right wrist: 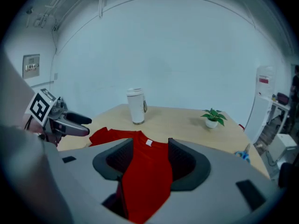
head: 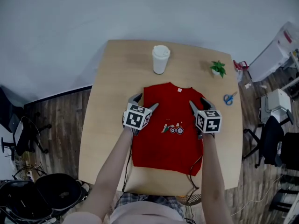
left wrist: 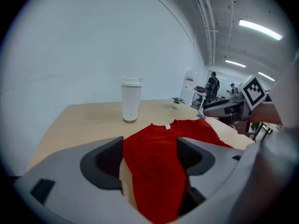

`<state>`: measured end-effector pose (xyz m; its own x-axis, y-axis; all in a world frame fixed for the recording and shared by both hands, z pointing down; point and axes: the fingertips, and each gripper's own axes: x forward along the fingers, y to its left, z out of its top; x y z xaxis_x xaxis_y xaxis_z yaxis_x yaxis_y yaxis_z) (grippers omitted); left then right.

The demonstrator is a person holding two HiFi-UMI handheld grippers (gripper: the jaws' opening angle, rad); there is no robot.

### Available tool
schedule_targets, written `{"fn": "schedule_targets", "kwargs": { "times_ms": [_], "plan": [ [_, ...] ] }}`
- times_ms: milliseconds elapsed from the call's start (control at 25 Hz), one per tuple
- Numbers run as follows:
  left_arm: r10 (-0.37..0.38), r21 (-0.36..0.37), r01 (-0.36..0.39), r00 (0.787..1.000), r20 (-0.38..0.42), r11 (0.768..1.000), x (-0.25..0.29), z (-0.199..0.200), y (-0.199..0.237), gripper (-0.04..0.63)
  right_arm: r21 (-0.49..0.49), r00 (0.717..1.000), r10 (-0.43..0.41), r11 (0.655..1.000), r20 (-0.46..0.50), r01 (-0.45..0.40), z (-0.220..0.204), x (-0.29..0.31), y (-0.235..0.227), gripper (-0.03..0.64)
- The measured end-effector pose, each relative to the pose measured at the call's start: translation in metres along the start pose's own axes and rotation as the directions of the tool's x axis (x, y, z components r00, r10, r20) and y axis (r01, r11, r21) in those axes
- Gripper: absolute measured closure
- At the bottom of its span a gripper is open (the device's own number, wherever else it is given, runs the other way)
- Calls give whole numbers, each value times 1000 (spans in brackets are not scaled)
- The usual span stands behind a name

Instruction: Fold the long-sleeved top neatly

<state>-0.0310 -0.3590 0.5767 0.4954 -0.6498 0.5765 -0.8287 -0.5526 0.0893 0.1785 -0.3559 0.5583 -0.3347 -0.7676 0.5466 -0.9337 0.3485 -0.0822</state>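
Observation:
A red long-sleeved top (head: 168, 134) lies flat on the light wooden table (head: 112, 78), collar toward the far edge and a small bicycle print on the chest. Its sleeves do not stick out past the body. My left gripper (head: 145, 101) hovers over the top's left shoulder and my right gripper (head: 198, 101) over its right shoulder. In the left gripper view the jaws (left wrist: 150, 146) stand wide apart, and the top (left wrist: 159, 157) shows through the gap without either pad pressing it. The right gripper (right wrist: 150, 155) likewise frames the top (right wrist: 147, 171) between parted pads.
A white lidded cup (head: 160, 59) stands beyond the collar. A small potted plant (head: 217, 68) and blue scissors (head: 229, 98) sit near the table's right edge. Black office chairs (head: 28, 134) stand on the wood floor at left, white equipment (head: 275, 101) at right.

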Motion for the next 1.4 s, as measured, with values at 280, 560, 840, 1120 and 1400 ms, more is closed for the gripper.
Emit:
{"fn": "schedule_targets", "kwargs": {
  "times_ms": [280,560,840,1120,1400],
  "plan": [
    [-79,213,110,986,-148,971,64,32,1,255,-204,991,9,978,-136,-37,-3,13,-64,376],
    [-120,313,231,934,-338,921,120,19,12,256,-417,955,84,886,-283,-201,-13,54,-77,379],
    [-116,324,286,883,-456,902,150,4,24,309,-435,900,107,848,-422,-305,-42,88,-82,396],
    [-116,320,312,854,-508,895,157,-17,21,395,-406,855,101,848,-509,-342,-68,92,-84,436],
    [-130,352,365,831,-541,862,153,-21,9,500,-359,831,129,858,-541,-367,-79,92,-81,496]
  ]
}}
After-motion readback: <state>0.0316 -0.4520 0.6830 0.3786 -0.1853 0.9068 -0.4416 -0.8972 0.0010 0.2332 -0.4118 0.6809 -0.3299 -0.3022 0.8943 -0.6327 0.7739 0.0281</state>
